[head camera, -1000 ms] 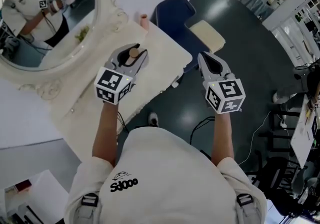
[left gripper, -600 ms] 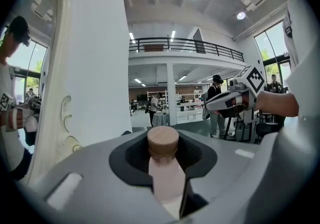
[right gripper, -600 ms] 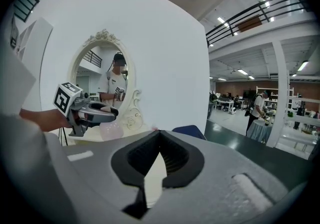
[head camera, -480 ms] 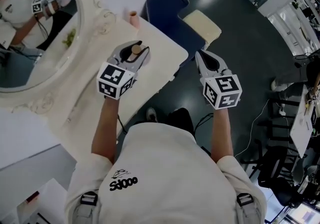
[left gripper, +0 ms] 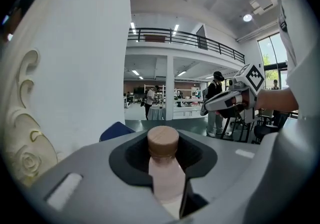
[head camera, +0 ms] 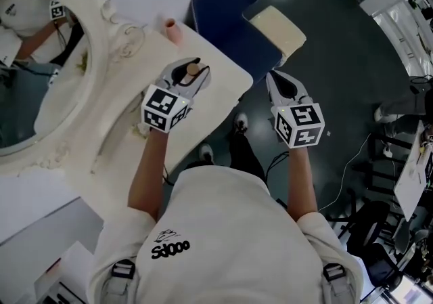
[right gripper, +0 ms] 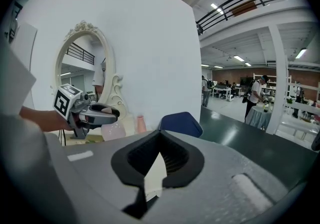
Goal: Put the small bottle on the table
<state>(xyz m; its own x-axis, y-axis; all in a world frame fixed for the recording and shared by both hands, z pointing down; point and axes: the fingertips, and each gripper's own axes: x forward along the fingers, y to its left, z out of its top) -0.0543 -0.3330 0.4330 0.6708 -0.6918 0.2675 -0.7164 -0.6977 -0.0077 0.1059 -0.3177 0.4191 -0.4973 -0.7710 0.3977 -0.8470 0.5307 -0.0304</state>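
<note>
The small pale pink bottle (left gripper: 165, 175) with a wooden cap stands upright between the jaws of my left gripper (left gripper: 163, 144), which is shut on it. In the head view that gripper (head camera: 190, 74) hovers over the cream dressing table (head camera: 220, 82), with the bottle's cap (head camera: 193, 68) showing at its tip. My right gripper (head camera: 276, 79) hangs off the table's right side above the dark floor. Its jaws are together with nothing in them (right gripper: 159, 140). The right gripper view shows the left gripper (right gripper: 102, 113) from the side, in front of the mirror.
An ornate oval mirror (head camera: 40, 86) backs the table on the left. A pink vase (head camera: 172, 30) stands at the table's far corner, with a round glass vase (right gripper: 114, 130) near it. A blue chair (head camera: 223, 18) and a cream stool (head camera: 279, 32) stand beyond the table.
The head view has swung left and the mirror now fills more of that side. Both grippers keep about the same places, and the bottle stays in the left one.
</note>
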